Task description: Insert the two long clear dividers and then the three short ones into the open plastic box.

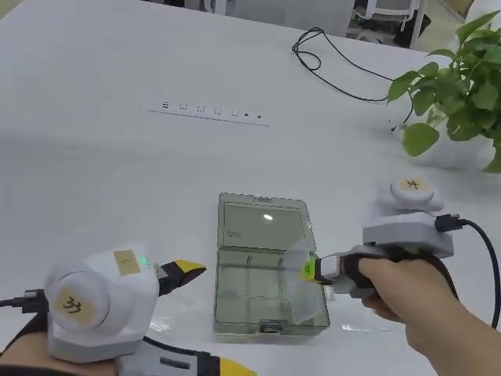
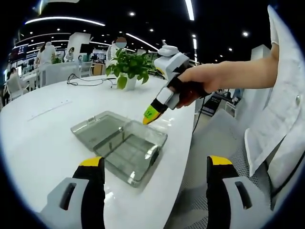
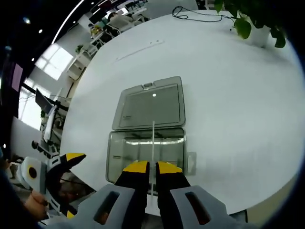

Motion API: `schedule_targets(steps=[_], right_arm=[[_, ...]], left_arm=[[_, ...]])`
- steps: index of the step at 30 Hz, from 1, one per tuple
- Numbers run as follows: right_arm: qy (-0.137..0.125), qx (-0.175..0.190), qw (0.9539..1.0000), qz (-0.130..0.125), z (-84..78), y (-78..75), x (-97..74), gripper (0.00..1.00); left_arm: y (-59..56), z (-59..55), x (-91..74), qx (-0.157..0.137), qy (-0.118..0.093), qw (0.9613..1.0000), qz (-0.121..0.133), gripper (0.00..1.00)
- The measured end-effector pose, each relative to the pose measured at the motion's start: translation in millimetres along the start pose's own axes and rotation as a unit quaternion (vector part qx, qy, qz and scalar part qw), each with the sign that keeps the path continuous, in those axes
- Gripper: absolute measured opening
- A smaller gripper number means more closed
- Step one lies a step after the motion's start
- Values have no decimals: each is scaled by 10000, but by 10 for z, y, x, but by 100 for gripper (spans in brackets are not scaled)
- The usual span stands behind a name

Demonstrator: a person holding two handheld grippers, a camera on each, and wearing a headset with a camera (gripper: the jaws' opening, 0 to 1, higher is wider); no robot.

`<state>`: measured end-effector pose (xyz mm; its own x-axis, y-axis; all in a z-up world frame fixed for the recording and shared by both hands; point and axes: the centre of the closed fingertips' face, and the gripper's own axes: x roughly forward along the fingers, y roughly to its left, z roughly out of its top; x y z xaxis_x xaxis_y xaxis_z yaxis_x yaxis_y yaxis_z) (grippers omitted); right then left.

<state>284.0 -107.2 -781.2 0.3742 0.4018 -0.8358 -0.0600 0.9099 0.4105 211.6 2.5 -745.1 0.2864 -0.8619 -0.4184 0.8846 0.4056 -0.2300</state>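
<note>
We are pinching a thin clear plastic divider (image 3: 153,138) in our right gripper (image 3: 152,168) over the open clear plastic box (image 3: 145,107) — jaws narrow; our left gripper (image 2: 156,162) is hanging wide — empty.

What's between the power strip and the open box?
Nothing. The stretch from the power strip to the box is bare white table, seen in the head view and in the right gripper view.

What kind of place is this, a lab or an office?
Likely a big open-plan office or workspace: a large white table with a power strip and potted plant, long ceiling strip lights, and more desks behind.
</note>
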Motion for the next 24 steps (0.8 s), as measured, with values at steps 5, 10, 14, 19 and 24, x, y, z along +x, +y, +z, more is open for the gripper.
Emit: schedule_targets(steps=[5,10,14,19,24], right_arm=[[-94,113,9999,16,-30,23,42,6],[-131,92,9999,-49,-29,8,74,6],[-117,94,9999,-73,-39,-16,81,6],[-109,84,9999,-69,-50,-11,95,6],[-96,5,9999,-142,-68,-33,128,6]], left_arm=[[-18,-16,17,10,42,10000,-63,90],[-17,-4,29,35,46,9999,-112,90],[-8,1,32,35,42,9999,-109,90],[-13,1,38,15,37,9999,-111,89],[-16,-14,35,-6,51,9999,-119,89]])
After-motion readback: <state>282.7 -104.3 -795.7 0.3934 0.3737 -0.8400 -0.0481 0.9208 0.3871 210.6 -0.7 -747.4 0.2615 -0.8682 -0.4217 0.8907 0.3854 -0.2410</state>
